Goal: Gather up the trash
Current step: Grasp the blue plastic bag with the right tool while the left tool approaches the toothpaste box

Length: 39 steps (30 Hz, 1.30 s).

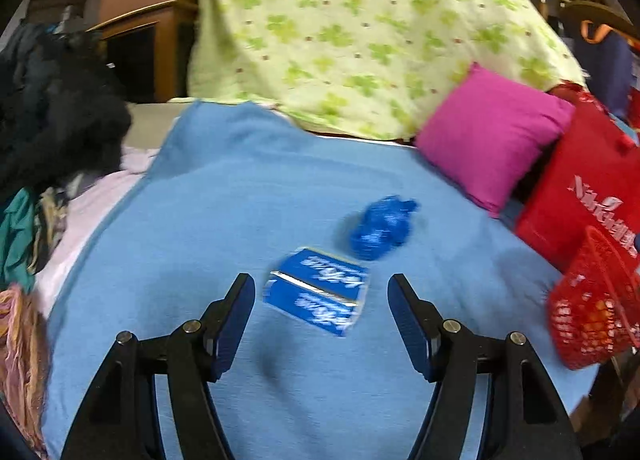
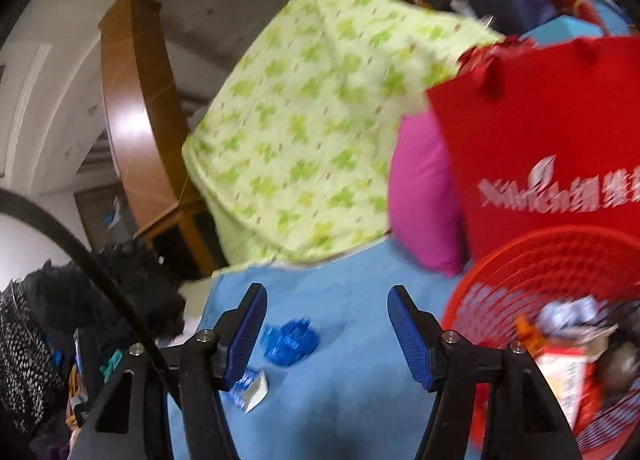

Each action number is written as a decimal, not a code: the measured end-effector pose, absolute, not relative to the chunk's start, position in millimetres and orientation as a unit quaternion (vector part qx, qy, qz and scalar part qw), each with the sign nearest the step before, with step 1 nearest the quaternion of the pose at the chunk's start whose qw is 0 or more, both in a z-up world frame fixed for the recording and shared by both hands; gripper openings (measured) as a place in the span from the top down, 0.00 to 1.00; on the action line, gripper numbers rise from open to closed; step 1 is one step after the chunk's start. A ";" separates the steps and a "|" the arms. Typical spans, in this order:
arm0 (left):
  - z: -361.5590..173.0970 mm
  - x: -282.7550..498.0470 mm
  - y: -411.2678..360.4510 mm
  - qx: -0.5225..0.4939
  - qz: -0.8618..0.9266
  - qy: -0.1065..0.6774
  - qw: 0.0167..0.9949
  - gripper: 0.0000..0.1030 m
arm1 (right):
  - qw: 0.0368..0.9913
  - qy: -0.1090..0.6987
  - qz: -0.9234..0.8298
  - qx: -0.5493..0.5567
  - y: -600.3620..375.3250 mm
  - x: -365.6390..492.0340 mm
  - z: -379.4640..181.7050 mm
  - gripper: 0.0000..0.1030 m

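The left gripper (image 1: 321, 302), jaws spread wide and empty, frames the flattened blue wrapper (image 1: 317, 297) on the blue blanket (image 1: 224, 196), well left of the red basket (image 1: 592, 312); it should descend squarely and pinch a raised edge; the right gripper (image 2: 327, 314) is likewise released

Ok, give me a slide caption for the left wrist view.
Open left gripper approaching a flattened blue wrapper on the blue blanket, crumpled blue plastic beyond, red mesh basket at right.
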State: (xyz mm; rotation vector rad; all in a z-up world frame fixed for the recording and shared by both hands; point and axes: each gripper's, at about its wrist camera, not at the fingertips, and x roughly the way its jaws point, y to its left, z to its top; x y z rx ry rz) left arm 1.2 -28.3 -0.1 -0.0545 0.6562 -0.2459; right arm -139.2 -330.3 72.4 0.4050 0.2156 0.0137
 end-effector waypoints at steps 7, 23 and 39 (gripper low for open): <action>-9.2 6.6 -18.1 -0.024 -0.105 0.339 0.934 0.31 | 0.964 0.180 0.022 0.192 -297.6 -97.7 46.8 0.35; -35.1 24.3 0.8 -0.061 -0.108 0.390 0.913 0.31 | 0.938 0.276 0.061 0.201 -253.2 -23.8 5.4 0.35; -55.6 54.6 7.0 -0.111 -0.122 0.443 0.881 0.31 | 0.894 0.348 0.075 0.273 -243.3 121.9 -43.7 0.35</action>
